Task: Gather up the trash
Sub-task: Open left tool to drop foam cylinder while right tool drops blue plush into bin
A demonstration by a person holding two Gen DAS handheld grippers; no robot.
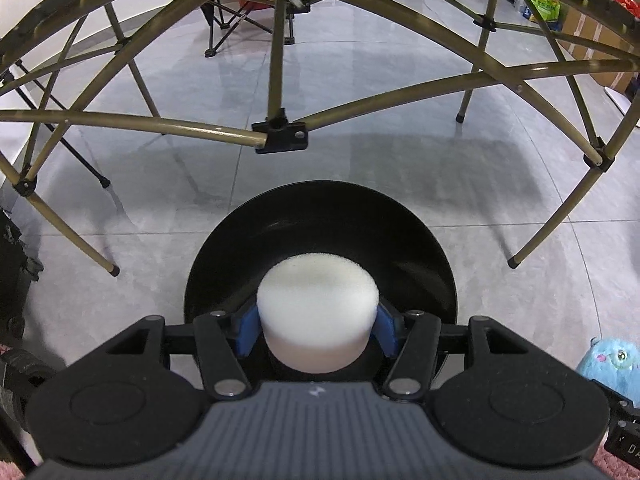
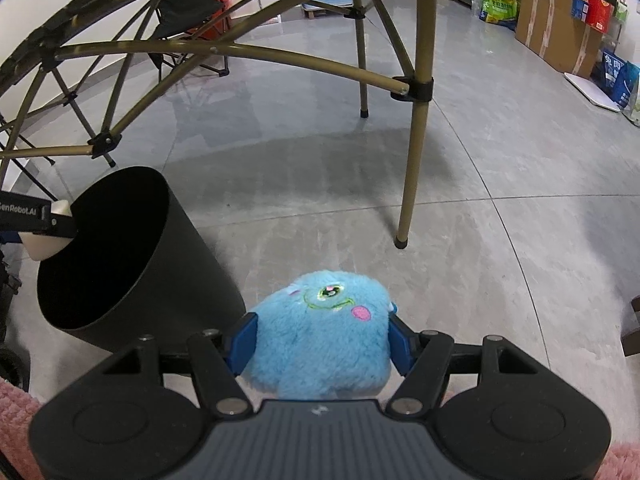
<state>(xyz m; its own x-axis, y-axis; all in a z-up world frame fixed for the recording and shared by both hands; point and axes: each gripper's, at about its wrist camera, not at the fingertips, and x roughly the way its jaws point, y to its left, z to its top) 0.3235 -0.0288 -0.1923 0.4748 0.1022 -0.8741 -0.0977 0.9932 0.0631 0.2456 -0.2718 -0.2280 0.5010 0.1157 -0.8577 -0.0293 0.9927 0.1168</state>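
Observation:
A white foam cylinder [image 1: 317, 296] sits between the blue pads of my left gripper [image 1: 317, 330], which is shut on it. It hangs right over the mouth of a black round bin [image 1: 420, 248] standing on the grey tiled floor. The right wrist view shows the same bin [image 2: 180, 280] at the left, with the foam cylinder [image 2: 42, 244] at its near rim under a finger of the left gripper [image 2: 60, 222]. My right gripper [image 2: 322, 340] is shut on a fluffy blue plush toy [image 2: 320, 320] with a green eye, held just right of the bin.
Olive metal legs and braces of a folding table [image 2: 412, 168] stand over the floor behind the bin. Cardboard boxes [image 2: 556, 36] and bags line the far right wall. A folding chair [image 2: 192, 20] stands at the back. A pink rug [image 2: 16, 412] lies at the near edge.

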